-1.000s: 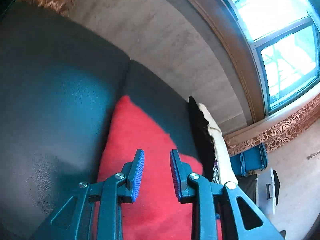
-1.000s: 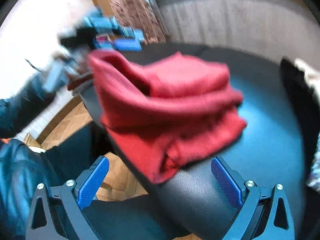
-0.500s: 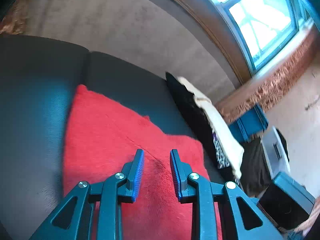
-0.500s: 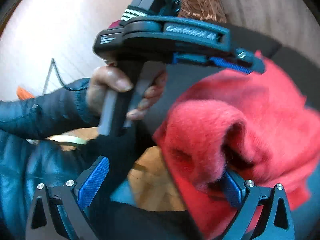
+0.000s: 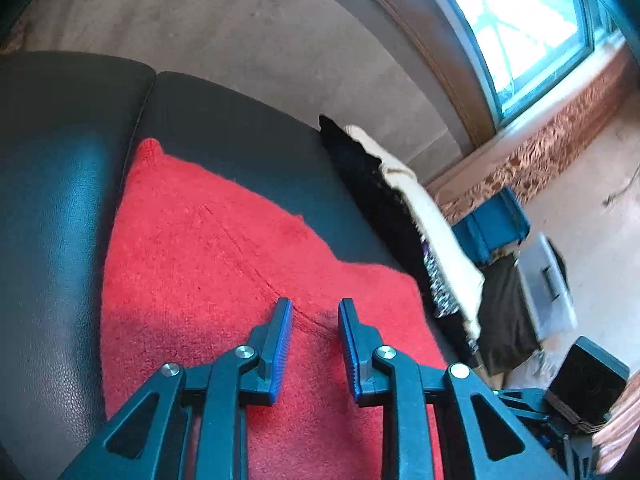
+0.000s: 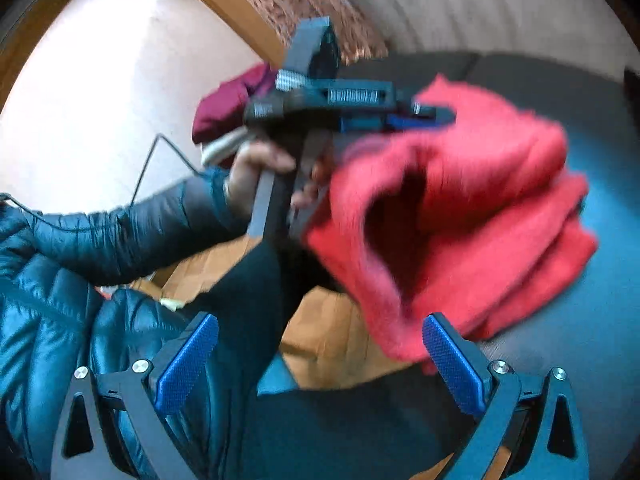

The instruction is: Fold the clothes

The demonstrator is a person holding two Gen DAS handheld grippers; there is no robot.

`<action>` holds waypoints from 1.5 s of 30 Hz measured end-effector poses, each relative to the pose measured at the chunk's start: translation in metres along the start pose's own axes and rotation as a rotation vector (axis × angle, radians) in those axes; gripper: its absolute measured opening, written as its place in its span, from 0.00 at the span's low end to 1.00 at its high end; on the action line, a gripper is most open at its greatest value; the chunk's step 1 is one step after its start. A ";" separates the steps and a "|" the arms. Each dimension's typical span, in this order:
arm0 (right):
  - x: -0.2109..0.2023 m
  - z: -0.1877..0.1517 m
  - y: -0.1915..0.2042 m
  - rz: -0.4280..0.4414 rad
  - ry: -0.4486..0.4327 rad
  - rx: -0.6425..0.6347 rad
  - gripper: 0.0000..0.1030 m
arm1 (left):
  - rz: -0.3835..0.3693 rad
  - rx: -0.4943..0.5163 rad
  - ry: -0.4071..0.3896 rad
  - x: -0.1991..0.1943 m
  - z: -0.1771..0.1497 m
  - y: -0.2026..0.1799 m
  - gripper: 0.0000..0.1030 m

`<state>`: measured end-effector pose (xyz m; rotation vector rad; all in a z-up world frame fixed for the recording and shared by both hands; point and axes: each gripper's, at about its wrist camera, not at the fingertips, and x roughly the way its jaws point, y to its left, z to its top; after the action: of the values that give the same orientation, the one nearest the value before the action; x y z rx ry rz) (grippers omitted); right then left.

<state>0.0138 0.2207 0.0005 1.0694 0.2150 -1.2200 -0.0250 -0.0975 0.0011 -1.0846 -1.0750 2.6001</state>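
On the dark sofa [image 5: 60, 216], a red garment [image 5: 224, 264] lies folded in layers.

Nearest it, the right gripper [image 6: 320, 364], a moment ago biting its corner, now gapes empty just short of that edge; beyond, the left gripper [image 5: 314, 344] hovers slightly parted, gripping nothing. Letting go suggests this fold is finished.

Left gripper [image 5: 314, 322]: jaws part-open with a narrow gap, nothing between the pads, pointing forward and slightly down. In the right wrist view it sits level, a hand [image 6: 256, 172] wrapped round its handle, dark puffy sleeve [image 6: 132, 232] behind. Right gripper [image 6: 320, 344]: jaws spread wide, holding nothing.
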 end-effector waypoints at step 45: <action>0.022 0.052 -0.094 -0.197 -0.496 0.705 0.85 | -0.039 0.384 0.098 -0.076 -0.113 0.002 0.26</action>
<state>-0.0762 0.1716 -0.0379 1.3115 -0.5438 -1.7598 0.1063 -0.0629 -0.0118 -1.0685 -0.5371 2.5443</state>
